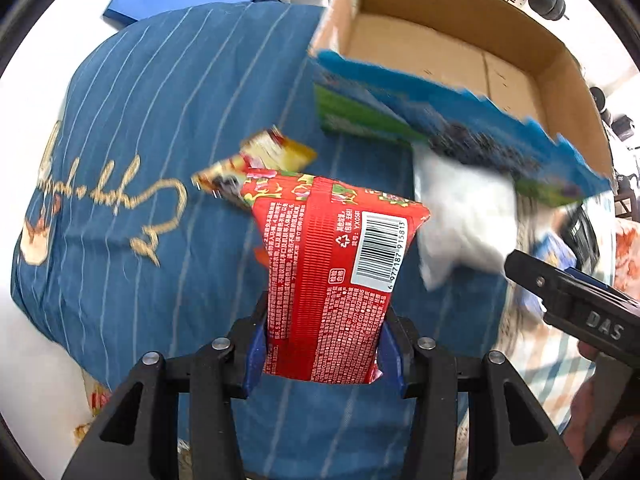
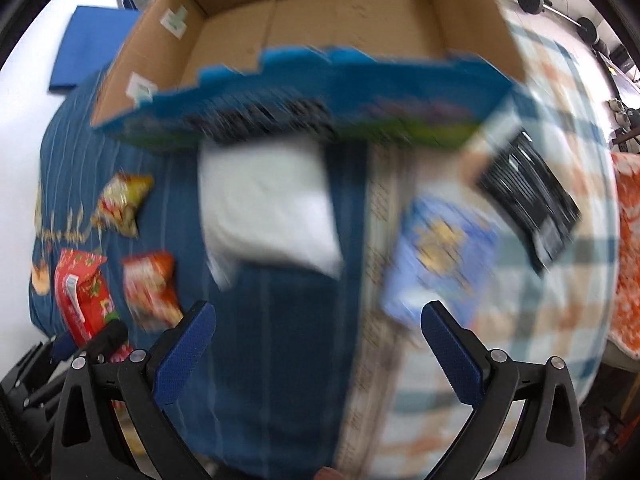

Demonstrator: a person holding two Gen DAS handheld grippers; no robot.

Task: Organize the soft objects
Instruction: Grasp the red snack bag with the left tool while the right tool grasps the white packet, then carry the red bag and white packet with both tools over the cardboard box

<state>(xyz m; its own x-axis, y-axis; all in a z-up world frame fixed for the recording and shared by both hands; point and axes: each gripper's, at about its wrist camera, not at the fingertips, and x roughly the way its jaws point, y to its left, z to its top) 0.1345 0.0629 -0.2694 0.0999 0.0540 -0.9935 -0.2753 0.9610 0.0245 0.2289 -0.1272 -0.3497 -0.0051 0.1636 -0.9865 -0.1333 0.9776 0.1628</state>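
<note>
My left gripper (image 1: 322,344) is shut on the lower end of a red snack packet (image 1: 332,272) with a barcode, held up above the blue striped quilt (image 1: 160,120). A yellow-and-red packet (image 1: 260,164) lies on the quilt behind it. In the blurred right wrist view my right gripper (image 2: 320,344) is open with nothing between its blue pads, above the quilt. Ahead of it lie a white pouch (image 2: 268,208), a light-blue packet (image 2: 440,256) and a black packet (image 2: 528,200). The held red packet (image 2: 80,300) shows at the lower left beside an orange packet (image 2: 150,288).
An open cardboard box (image 1: 440,52) with a blue-and-green printed outside stands at the far side, its inside bare. A checked cloth (image 2: 520,360) covers the right part of the bed. A blue pad (image 2: 92,48) lies on the white floor at the far left.
</note>
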